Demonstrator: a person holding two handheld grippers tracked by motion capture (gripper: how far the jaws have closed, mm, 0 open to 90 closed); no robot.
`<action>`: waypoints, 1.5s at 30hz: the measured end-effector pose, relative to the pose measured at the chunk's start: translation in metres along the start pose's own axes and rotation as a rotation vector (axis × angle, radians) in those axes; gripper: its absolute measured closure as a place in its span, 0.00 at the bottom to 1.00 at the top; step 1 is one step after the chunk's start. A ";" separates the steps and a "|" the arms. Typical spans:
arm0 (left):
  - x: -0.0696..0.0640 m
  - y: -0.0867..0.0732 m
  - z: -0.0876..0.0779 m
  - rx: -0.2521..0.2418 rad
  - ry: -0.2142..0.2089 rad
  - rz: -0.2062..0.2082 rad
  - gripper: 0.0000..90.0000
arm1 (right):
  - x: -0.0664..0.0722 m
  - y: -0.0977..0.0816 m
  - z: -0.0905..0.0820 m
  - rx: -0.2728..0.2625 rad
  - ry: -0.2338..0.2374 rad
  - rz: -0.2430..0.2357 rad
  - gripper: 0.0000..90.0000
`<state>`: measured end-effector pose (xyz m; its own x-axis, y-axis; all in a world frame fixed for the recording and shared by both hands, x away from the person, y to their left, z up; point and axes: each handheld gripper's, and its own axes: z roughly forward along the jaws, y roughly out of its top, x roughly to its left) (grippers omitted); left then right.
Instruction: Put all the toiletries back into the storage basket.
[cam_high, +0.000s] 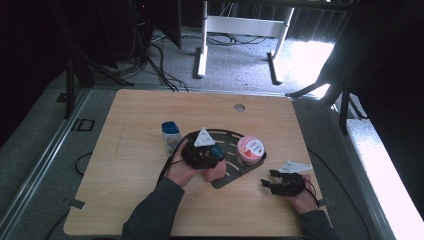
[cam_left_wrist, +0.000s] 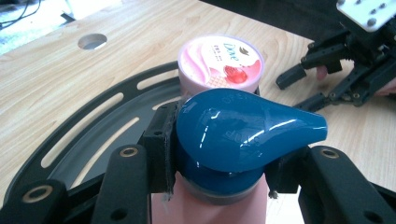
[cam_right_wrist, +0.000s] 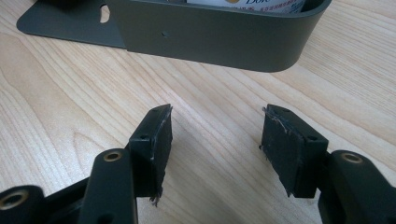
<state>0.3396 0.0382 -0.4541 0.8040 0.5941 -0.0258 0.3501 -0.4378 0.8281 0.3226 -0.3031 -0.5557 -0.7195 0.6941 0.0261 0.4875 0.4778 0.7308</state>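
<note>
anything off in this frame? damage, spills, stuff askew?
No spills, nothing askew. One flaw: the right gripper's pads are frayed and ragged along their edges, with loose fibres. The left gripper grips the pink bottle at its blue pump cap over the dark rack.

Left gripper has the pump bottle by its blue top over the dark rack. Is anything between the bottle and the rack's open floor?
Nothing visible blocks it. The left gripper grips the pump bottle above the rack. The pink Dove jar sits in the rack just beyond the bottle, so keep short of it. The right gripper rests open on the table, outside the rack.
</note>
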 end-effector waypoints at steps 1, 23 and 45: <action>0.000 0.001 0.001 -0.002 0.002 0.000 0.59 | 0.000 0.000 0.000 0.000 -0.001 0.000 0.47; 0.012 0.007 0.020 -0.008 0.039 -0.025 0.59 | 0.000 0.000 0.000 -0.001 -0.001 -0.002 0.47; 0.018 0.025 0.037 -0.011 0.078 -0.015 0.59 | -0.001 0.000 0.000 -0.001 0.004 -0.002 0.47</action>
<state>0.3806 0.0131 -0.4545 0.7588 0.6514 0.0050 0.3559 -0.4211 0.8343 0.3229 -0.3036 -0.5559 -0.7223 0.6910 0.0270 0.4851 0.4785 0.7319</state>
